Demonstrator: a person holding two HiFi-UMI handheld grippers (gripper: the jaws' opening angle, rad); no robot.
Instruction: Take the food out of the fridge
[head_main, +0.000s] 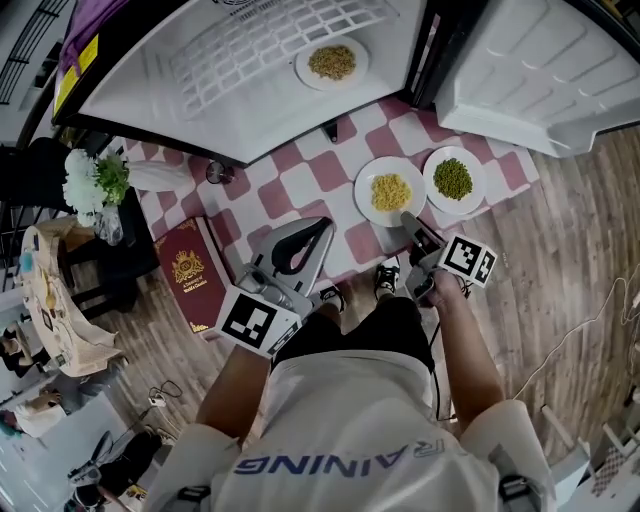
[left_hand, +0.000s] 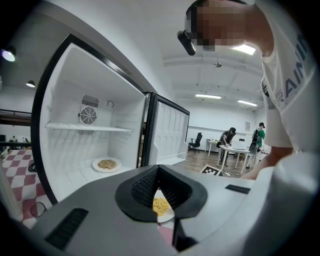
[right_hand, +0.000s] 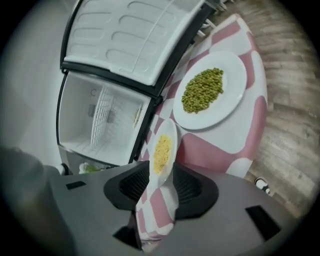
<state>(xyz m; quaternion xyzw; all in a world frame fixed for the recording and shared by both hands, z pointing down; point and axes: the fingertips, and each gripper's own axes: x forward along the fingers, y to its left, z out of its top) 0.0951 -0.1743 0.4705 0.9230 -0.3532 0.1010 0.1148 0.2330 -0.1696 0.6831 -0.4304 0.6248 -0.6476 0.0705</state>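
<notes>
A plate of yellow food (head_main: 390, 191) lies on the pink-checked cloth (head_main: 310, 180) in front of the open fridge (head_main: 200, 80). My right gripper (head_main: 408, 218) is at its near rim. In the right gripper view the rim of this yellow plate (right_hand: 162, 152) stands between the jaws of the right gripper (right_hand: 161, 170), with the pads apart from it. A plate of green peas (head_main: 453, 179) sits just right of it. A plate of brown grains (head_main: 332, 62) rests inside the fridge. My left gripper (head_main: 322, 228) hovers left of the yellow plate, its tips together and empty.
The fridge door (head_main: 560, 70) stands open at the upper right. A red book (head_main: 190, 272) lies at the cloth's left edge, with white flowers (head_main: 92, 180) beyond. The person's shoes (head_main: 385, 280) are at the cloth's near edge. People stand at a far table (left_hand: 230, 142).
</notes>
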